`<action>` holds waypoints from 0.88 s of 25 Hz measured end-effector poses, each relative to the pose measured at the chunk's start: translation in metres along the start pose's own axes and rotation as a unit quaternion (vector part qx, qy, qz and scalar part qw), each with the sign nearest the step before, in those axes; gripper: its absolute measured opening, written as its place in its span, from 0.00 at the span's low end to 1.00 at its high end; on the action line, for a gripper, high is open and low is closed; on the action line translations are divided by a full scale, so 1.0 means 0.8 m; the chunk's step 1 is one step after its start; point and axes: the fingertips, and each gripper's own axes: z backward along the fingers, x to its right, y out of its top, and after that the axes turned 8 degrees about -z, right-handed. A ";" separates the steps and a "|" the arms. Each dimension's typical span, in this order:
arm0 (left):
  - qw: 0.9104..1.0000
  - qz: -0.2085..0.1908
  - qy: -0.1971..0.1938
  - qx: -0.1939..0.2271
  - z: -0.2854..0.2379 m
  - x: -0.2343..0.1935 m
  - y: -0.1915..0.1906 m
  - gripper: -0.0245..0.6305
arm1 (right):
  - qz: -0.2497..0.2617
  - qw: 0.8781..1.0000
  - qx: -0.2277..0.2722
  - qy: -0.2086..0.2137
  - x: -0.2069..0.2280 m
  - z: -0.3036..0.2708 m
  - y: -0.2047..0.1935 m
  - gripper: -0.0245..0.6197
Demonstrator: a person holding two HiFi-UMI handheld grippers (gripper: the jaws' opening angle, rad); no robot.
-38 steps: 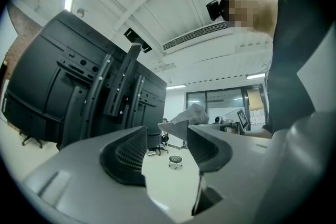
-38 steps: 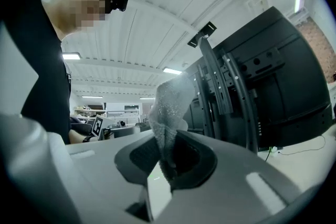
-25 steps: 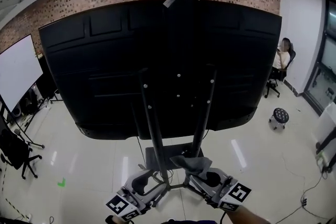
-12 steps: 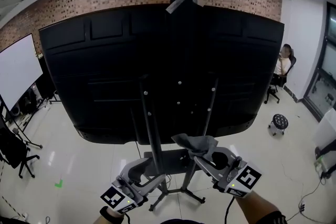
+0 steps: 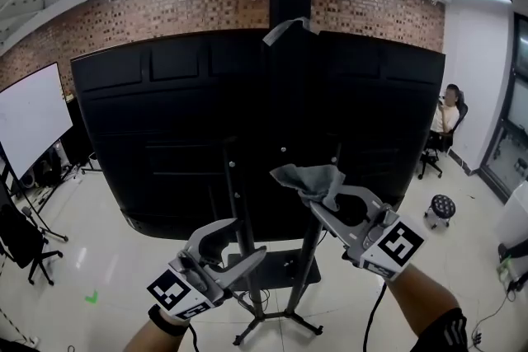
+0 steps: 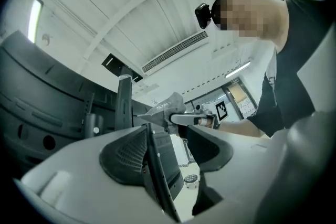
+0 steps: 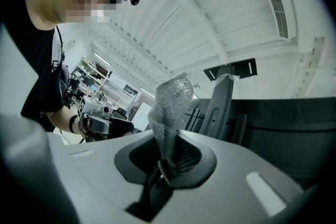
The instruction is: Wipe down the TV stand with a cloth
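Note:
The large black TV shows its back, mounted on a stand with two dark uprights and a low base. My right gripper is shut on a grey cloth, held up in front of the right upright near the TV's bottom edge. In the right gripper view the cloth sticks up from between the shut jaws of the gripper. My left gripper is lower, beside the left upright, shut with nothing in it. The left gripper view shows the gripper and, beyond it, the cloth.
A whiteboard and an office chair stand at the left. At the right are a round stool and a seated person. A brick wall runs behind the TV. White floor lies around the stand.
Both grippers have risen from near the stand's base. The right one carried the cloth up to the TV's lower edge. The head view has tilted upward.

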 end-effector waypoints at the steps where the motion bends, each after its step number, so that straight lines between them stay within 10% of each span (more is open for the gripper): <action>1: 1.000 -0.007 -0.005 0.006 -0.007 -0.005 0.012 0.44 | 0.013 1.000 0.003 -0.005 0.011 -0.004 0.013 0.11; 22: 0.989 -0.145 -0.002 0.022 -0.145 -0.123 0.175 0.46 | 0.255 0.962 -0.022 -0.092 0.191 -0.116 0.249 0.11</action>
